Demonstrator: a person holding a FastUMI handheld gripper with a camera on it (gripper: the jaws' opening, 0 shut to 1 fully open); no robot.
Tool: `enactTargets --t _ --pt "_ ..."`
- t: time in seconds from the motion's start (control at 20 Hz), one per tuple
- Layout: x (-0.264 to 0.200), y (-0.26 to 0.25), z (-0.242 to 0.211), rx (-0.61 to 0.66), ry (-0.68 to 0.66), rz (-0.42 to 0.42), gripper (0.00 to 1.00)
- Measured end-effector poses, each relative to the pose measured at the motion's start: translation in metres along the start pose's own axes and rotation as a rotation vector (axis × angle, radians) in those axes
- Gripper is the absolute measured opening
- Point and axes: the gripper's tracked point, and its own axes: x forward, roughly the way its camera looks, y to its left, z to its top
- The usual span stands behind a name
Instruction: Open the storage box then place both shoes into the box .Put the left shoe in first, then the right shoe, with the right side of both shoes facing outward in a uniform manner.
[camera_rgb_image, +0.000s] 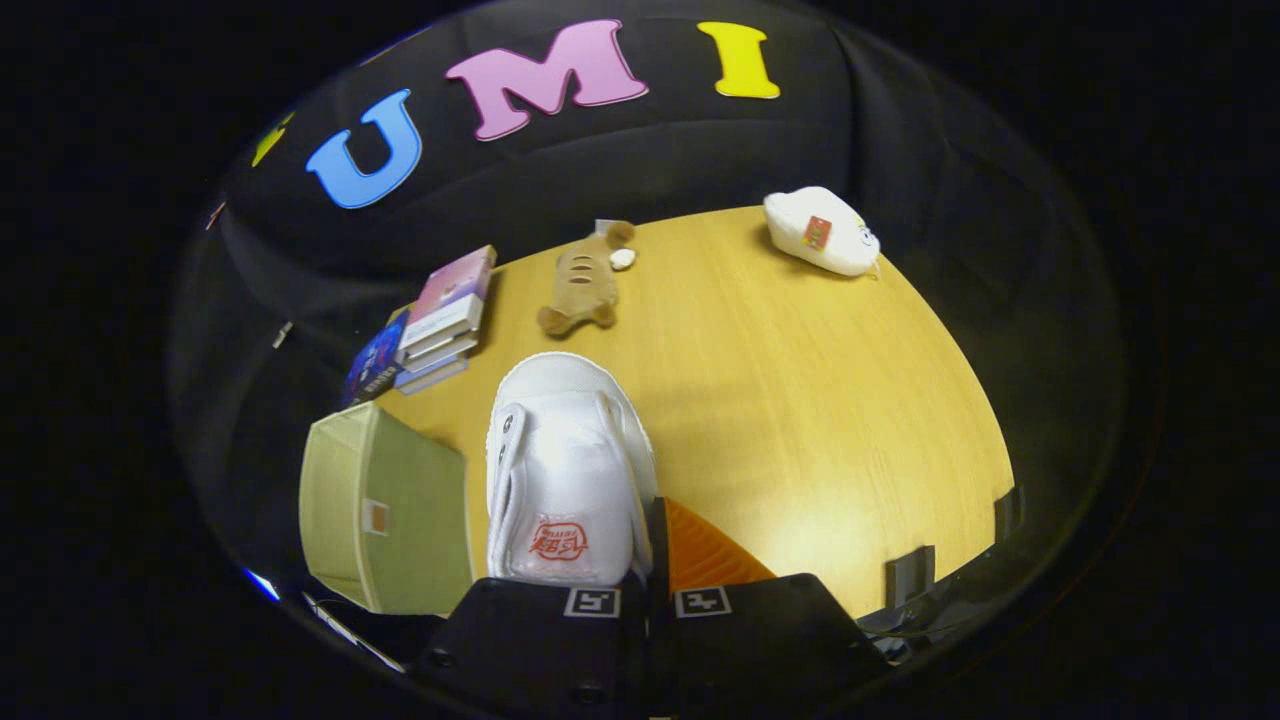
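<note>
Your gripper (648, 560) has its fingers clenched on the white shoe (565, 470), toe pointing away over the table (800, 400). The green storage box (385, 515) sits just left of the shoe; you can't see inside it.

Light wooden table (800, 400), smooth grain, a bright glare patch on its near right part. Black cloth wall behind it.

Far left: short stack of books (440, 320), pink-covered one on top, white page edges showing, a dark blue volume just beside the pile on its left.

Far centre: small brown plush animal (585, 285) lying flat, darker stripes across its back, a pale paw or tail tip at its far end. Near the books, apart from them.

Far right: white rounded plush toy (822, 232) with a small red-orange tag on top, close to the table's far edge, well apart from the brown plush.

Two dark clamps or brackets (910, 575) on the near right table edge.
</note>
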Motion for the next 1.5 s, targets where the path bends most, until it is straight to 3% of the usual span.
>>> enactTargets --t 0.3,0.55,0.9,1.05,1.15,1.2,1.35,1.4,1.5 --pt "-0.025 0.146 0.005 0.01 0.068 0.141 0.05" --pt "-0.009 0.232 -0.022 -0.039 0.116 0.166 0.05" --pt "0.04 0.262 -0.055 -0.119 0.122 0.051 0.05" --pt "0.047 0.271 -0.058 -0.112 0.122 0.062 0.06" --pt "0.044 0.284 -0.053 -0.1 0.093 0.105 0.27" --pt "0.042 0.282 -0.045 -0.113 0.058 0.107 0.46" --pt "0.036 0.278 -0.033 -0.151 -0.005 0.104 0.64" --pt "0.034 0.276 -0.032 -0.157 -0.01 0.105 0.85" --pt "0.033 0.269 -0.03 -0.171 -0.022 0.096 0.96"
